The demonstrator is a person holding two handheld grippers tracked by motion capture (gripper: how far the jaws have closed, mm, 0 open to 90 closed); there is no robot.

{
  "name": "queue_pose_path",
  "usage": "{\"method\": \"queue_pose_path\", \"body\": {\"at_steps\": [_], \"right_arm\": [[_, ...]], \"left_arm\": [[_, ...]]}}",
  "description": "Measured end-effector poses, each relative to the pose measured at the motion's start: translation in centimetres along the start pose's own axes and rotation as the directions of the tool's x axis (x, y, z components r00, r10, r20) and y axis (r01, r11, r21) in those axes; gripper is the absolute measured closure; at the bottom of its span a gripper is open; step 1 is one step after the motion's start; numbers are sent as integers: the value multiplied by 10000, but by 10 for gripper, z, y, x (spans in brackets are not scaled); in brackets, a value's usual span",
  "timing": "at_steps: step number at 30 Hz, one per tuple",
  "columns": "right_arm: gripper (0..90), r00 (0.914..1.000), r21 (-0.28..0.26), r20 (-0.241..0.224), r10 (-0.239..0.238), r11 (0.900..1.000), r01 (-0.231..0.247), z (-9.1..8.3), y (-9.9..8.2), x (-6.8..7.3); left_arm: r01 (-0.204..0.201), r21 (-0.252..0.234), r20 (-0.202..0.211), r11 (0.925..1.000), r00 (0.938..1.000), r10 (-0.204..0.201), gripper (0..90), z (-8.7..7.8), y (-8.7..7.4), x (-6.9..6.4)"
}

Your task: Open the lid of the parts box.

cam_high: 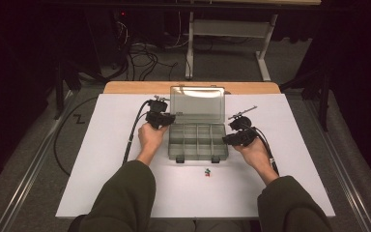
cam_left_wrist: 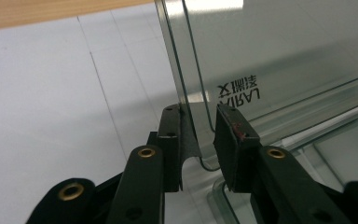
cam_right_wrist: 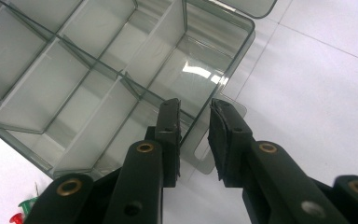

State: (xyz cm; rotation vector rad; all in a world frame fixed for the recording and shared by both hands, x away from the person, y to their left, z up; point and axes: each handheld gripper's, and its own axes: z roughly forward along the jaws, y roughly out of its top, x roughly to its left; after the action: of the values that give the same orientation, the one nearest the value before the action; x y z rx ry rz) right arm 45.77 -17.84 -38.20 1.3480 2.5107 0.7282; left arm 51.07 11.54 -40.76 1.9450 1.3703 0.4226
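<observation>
My left gripper (cam_left_wrist: pixel 198 135) straddles the raised lid (cam_high: pixel 197 104), my right gripper (cam_right_wrist: pixel 195 126) the box (cam_right_wrist: pixel 98 88) wall, both narrowly parted (compartments empty, pins (cam_high: pixel 206 172) waiting on the bench (cam_high: pixel 101 159)).

Box (cam_high: pixel 198 140): clear smoky plastic, glossy; lid (cam_left_wrist: pixel 279 56) reflective. Worktop (cam_high: pixel 125 183): white, matt, smooth; far edge wood. Fingers (cam_right_wrist: pixel 223 135): black, matt, brass-coloured rivets. Sleeves (cam_high: pixel 121 198): olive cloth.

Upright lid (cam_high: pixel 196 104) blocks box (cam_high: pixel 198 141) rear; pushpins (cam_high: pixel 207 172) near front; sides open.
</observation>
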Motion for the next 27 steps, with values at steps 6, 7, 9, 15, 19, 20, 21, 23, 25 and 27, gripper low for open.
{"method": "queue_pose_path", "body": {"at_steps": [6, 7, 9, 15, 19, 20, 21, 23, 25, 27], "right_arm": [[760, 10000, 3, 16, 0, 10000, 0, 0, 0, 0], [760, 10000, 16, 38, -4, 10000, 4, 0, 0, 0], [760, 10000, 17, 43, 2, 10000, -2, 0, 0, 1], [760, 10000, 46, 35, 19, 10000, -19, 0, 0, 1], [760, 10000, 37, 46, 14, 10000, -14, 0, 0, 1], [759, 10000, 30, 59, 7, 10000, -7, 0, 0, 1], [759, 10000, 1, 74, -6, 10000, 6, 0, 0, 1], [759, 10000, 9, 94, 3, 10000, -3, 0, 0, 1], [760, 9999, 26, 108, -18, 10000, 18, 0, 0, 2], [760, 9999, -2, 129, -68, 10000, 68, 0, 0, 2]], "left_arm": [[-78, 48, 51, 10000, 10000, 78, 714, 3, -1, -1], [-109, 35, 33, 9999, 9999, 109, 708, 3, -1, -1], [-112, 40, 59, 9999, 9999, 112, 694, 2, -1, -1], [-106, 122, 107, 9999, 9999, 105, 606, -3, 0, 2], [-143, 148, 176, 9998, 9997, 140, 572, -9, 0, 3], [-177, 165, 196, 9997, 9997, 174, 561, -11, 0, 3], [-203, 174, 225, 9996, 9995, 199, 551, -12, 1, 3], [-292, 184, 229, 9994, 9993, 287, 541, -15, 1, 2], [-325, 210, 257, 9993, 9992, 319, 524, -16, 1, 2], [-385, 258, 288, 9989, 9989, 377, 511, -18, 1, 1]]}}
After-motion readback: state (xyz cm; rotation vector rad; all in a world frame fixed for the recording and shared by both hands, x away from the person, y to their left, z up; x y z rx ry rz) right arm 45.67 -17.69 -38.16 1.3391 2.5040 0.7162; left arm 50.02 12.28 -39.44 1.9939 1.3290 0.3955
